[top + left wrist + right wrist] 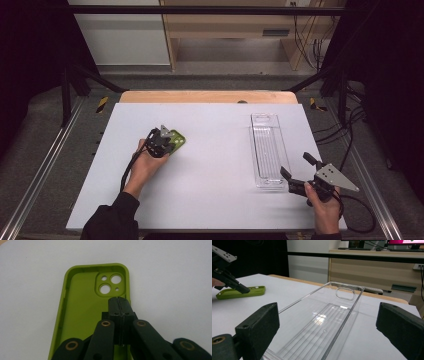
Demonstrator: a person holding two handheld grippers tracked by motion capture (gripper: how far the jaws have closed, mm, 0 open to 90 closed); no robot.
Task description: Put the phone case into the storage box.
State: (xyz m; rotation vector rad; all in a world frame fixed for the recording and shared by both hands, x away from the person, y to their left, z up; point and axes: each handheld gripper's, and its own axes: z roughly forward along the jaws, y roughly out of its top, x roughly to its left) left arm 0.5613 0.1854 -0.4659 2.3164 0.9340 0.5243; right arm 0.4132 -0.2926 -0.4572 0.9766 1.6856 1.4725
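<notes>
From the high view, I see my left gripper (161, 139) over a green phone case (176, 140) lying left of centre on the white bench (210, 165), while my right gripper (295, 175) sits at the near end of a clear plastic tray (267, 150). In the left gripper view, the jaws are pressed together above the case's right wall, beneath the camera cutout. In the right gripper view, the jaws stand wide, flanking the tray.
</notes>
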